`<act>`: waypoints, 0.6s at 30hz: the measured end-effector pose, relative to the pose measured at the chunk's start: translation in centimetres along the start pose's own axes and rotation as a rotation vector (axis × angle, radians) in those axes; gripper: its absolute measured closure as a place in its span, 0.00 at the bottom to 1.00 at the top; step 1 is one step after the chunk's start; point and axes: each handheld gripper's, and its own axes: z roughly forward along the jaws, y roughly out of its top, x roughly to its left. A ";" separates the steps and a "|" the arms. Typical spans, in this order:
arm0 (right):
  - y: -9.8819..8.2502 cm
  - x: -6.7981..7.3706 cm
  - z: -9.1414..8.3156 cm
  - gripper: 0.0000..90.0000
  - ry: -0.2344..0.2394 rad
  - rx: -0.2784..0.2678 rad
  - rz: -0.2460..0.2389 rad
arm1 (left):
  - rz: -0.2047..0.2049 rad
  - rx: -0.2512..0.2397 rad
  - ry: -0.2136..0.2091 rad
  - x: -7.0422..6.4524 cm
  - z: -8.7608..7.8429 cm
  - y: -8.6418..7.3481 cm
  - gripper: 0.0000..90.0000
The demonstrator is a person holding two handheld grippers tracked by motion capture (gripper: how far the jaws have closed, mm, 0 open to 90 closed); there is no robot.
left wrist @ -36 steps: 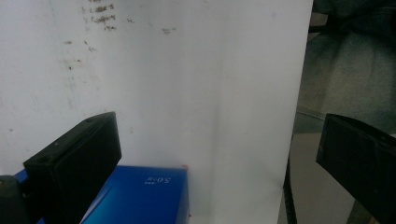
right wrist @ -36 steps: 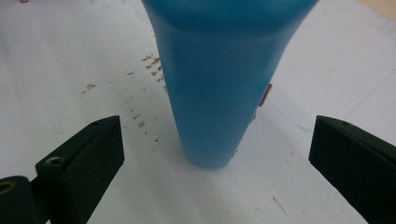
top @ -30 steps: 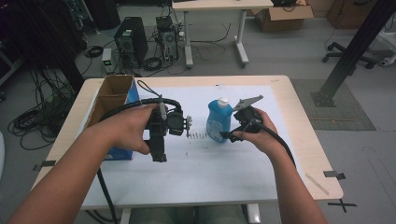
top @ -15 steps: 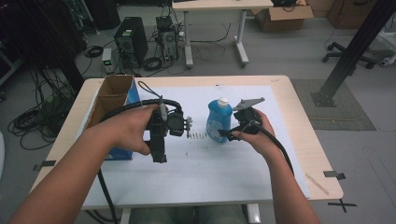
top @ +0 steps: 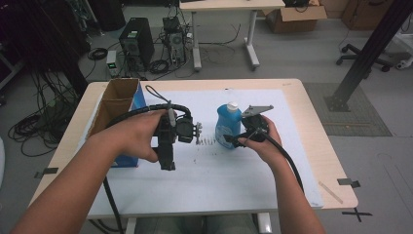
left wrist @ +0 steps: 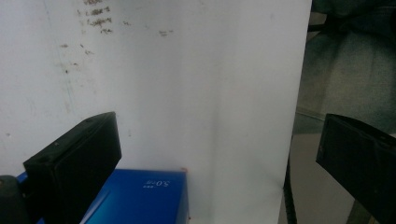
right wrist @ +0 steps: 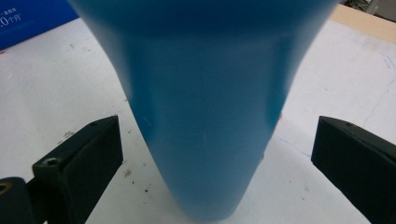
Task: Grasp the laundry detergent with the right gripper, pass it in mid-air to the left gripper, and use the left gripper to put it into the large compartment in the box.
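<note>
A blue bottle (top: 227,126) with a white cap stands upright on the white sheet near the table's middle. My right gripper (top: 235,141) is at its right side, low on the bottle. In the right gripper view the bottle (right wrist: 205,102) stands between the two black jaws of the right gripper (right wrist: 217,144), which are wide apart and clear of it. My left gripper (top: 166,163) is held left of the bottle, pointing back toward the person. In its own view the left gripper (left wrist: 219,140) is open over bare white sheet, with nothing between the jaws.
An open cardboard box (top: 117,100) with a blue side stands at the table's left; its blue corner (left wrist: 140,198) shows under the left jaw. The white sheet (top: 253,170) covers most of the wooden table (top: 319,131). Dark scuff marks (top: 208,142) lie between the grippers.
The right gripper has crept slightly left toward the bottle. The left gripper and the bottle have stayed where they were.
</note>
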 end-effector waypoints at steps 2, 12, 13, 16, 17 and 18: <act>0.0 0.0 0.2 0.02 -0.001 -0.009 0.004 | 0.001 0.001 0.001 0.0 0.0 0.0 0.00; -0.1 0.2 0.7 0.02 -0.009 -0.071 0.046 | 0.007 -0.012 0.005 -0.1 0.0 -0.1 0.00; -0.1 0.2 0.7 0.02 -0.009 -0.071 0.046 | 0.007 -0.012 0.005 -0.1 0.0 -0.1 0.00; -0.4 0.3 0.9 0.02 -0.024 -0.086 0.048 | 0.007 -0.014 0.003 0.0 0.0 -0.1 0.00; -0.4 0.3 0.9 0.02 -0.024 -0.086 0.048 | 0.007 -0.014 0.003 0.0 0.0 -0.1 0.00; -0.5 0.3 1.0 0.02 -0.040 -0.089 0.040 | 0.008 -0.017 0.003 0.0 0.0 -0.1 0.00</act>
